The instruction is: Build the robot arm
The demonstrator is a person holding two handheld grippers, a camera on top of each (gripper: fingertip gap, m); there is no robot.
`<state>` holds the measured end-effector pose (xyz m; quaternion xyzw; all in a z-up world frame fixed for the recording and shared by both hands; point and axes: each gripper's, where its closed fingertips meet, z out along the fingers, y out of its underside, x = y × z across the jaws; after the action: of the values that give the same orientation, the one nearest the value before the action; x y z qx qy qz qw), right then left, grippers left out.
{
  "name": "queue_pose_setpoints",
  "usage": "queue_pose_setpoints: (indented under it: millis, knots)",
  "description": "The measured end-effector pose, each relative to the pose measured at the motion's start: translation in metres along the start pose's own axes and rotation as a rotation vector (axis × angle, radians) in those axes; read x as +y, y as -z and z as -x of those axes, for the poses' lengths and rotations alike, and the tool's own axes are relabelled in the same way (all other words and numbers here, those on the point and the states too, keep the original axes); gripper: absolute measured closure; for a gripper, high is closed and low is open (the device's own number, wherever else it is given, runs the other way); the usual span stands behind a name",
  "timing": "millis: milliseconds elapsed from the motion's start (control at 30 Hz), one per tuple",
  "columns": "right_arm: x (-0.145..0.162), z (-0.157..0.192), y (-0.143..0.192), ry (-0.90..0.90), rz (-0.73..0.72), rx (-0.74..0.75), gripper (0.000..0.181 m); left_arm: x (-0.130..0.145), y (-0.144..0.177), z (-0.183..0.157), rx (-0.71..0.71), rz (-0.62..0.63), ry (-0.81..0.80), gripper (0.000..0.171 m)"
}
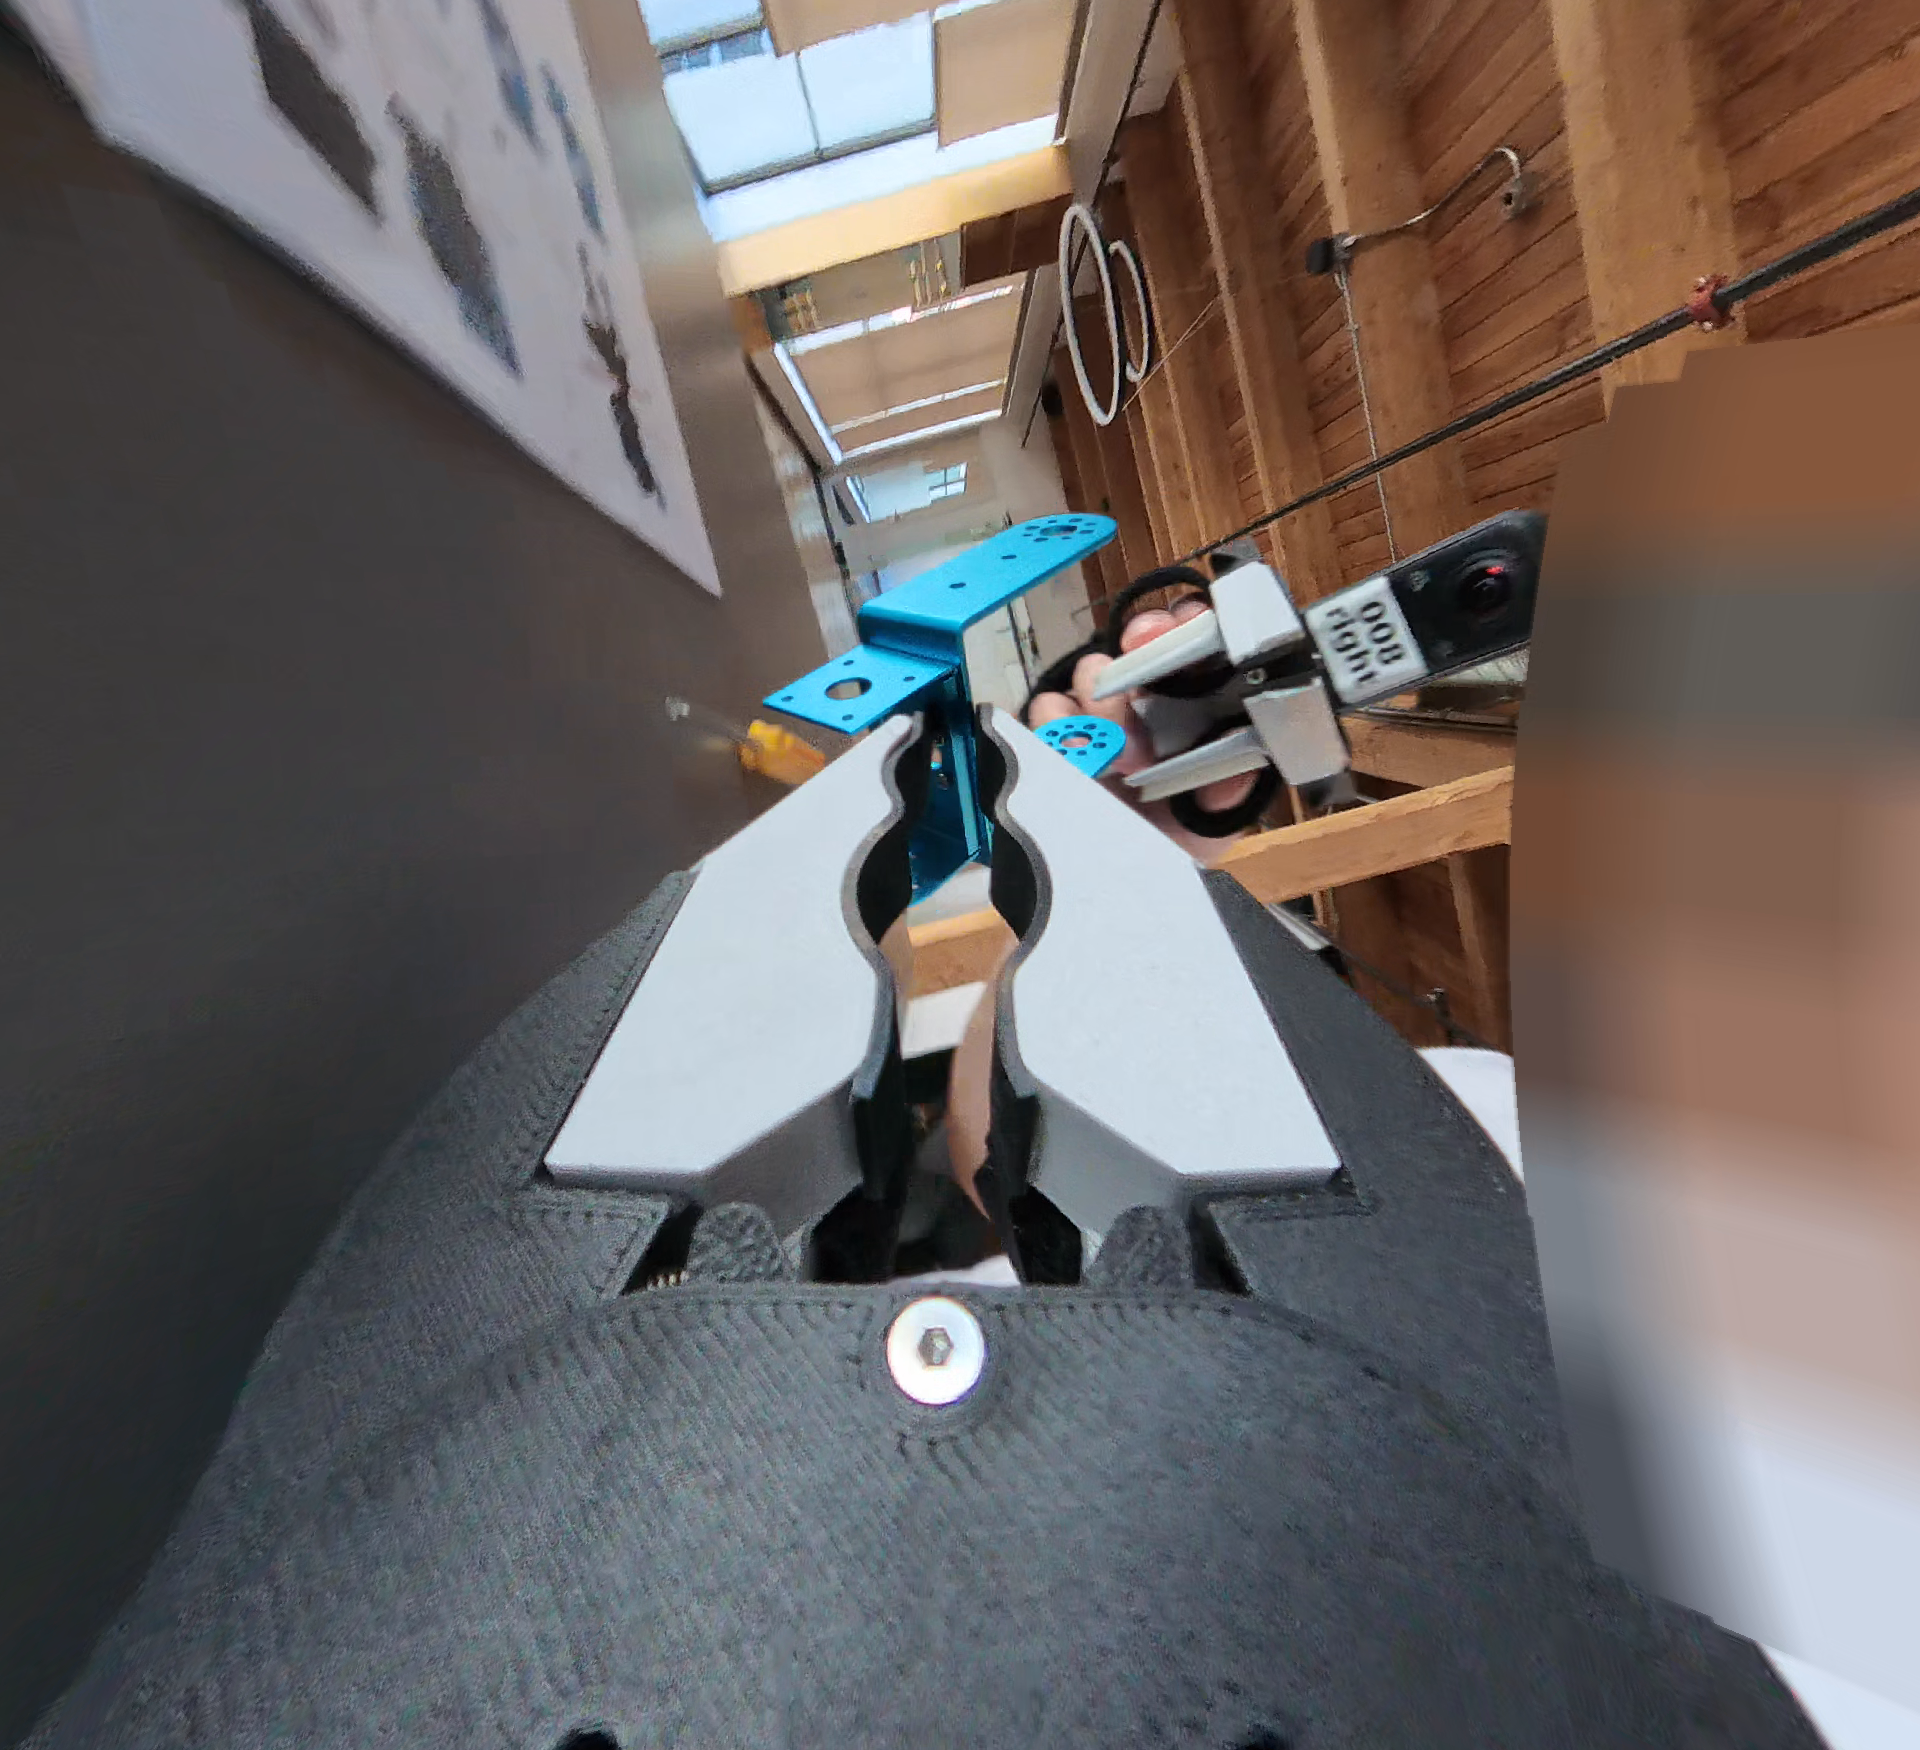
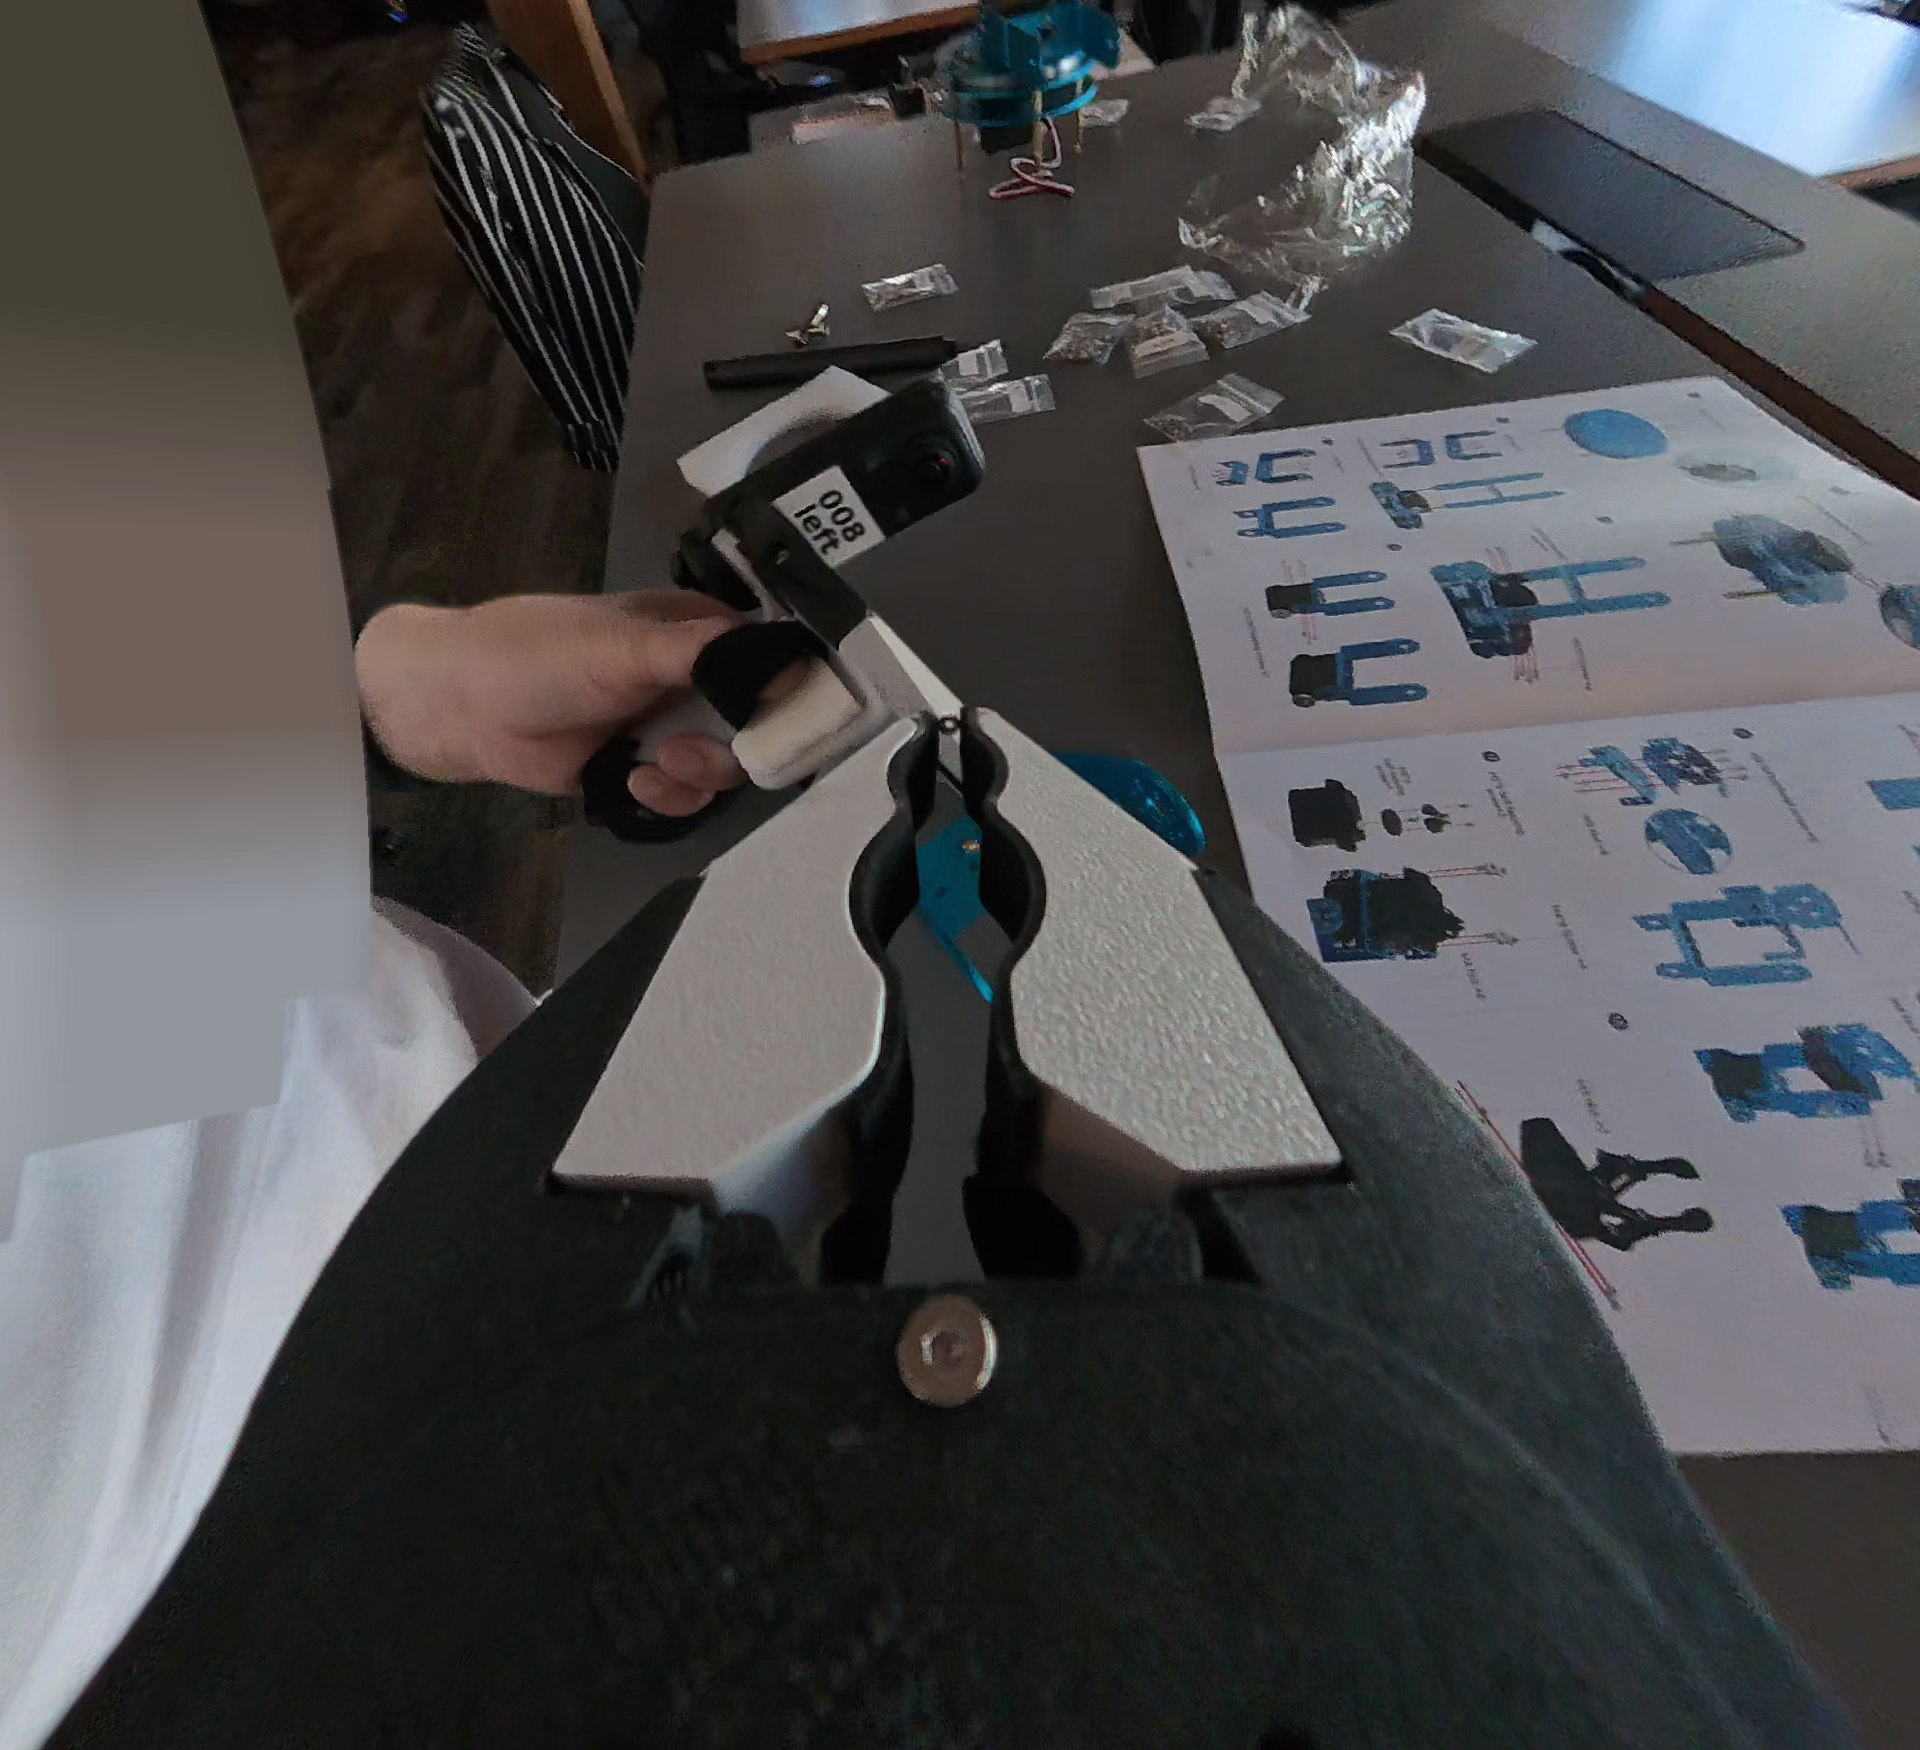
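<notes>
Two hand-held grippers: the left hand-held gripper and the right hand-held gripper; one blue bent bracket at twelve o'clock of the left one; one yellow-handled screwdriver at ten o'clock of it; two ring lamps. On the tabletop: one open instruction sheet at three o'clock; about a dozen small clear packets at twelve; one crumpled clear wrapper; one blue assembly on legs; one black rod; one blue disc.
</notes>
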<state>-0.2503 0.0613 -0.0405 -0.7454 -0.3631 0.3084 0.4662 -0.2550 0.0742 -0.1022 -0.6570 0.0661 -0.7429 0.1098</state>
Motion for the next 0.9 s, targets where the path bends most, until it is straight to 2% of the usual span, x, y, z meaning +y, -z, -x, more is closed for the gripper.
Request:
queue_pose_setpoints:
  millis: [167, 233, 333, 433, 567, 633, 733, 900]
  knots:
    - [-0.009, -0.015, -0.009, -0.171, 0.229, 0.133, 0.178, -0.029, -0.002, -0.028, 0.092, -0.211, -0.217, 0.165]
    - [-0.021, -0.011, -0.019, -0.263, 0.232, 0.111, 0.178, -0.033, -0.002, -0.034, 0.089, -0.250, -0.296, 0.165]
    - [-0.021, -0.016, -0.028, -0.331, 0.325, 0.155, 0.178, -0.036, 0.000, -0.038, 0.099, -0.287, -0.344, 0.167]
    - [-0.018, -0.017, -0.033, -0.393, 0.382, 0.177, 0.178, -0.041, 0.004, -0.035, 0.107, -0.312, -0.331, 0.167]
    - [0.003, -0.031, -0.033, -0.412, 0.466, 0.252, 0.178, -0.042, 0.004, -0.011, 0.076, -0.282, -0.234, 0.168]
    - [0.009, -0.035, -0.037, -0.474, 0.442, 0.248, 0.178, -0.046, 0.008, -0.010, 0.111, -0.298, -0.178, 0.168]
    - [0.017, -0.037, -0.041, -0.577, 0.429, 0.215, 0.178, -0.049, 0.009, -0.010, 0.117, -0.317, -0.177, 0.168]
    - [0.009, -0.039, -0.050, -0.678, 0.344, 0.173, 0.178, -0.054, 0.014, -0.012, 0.160, -0.349, -0.143, 0.167]
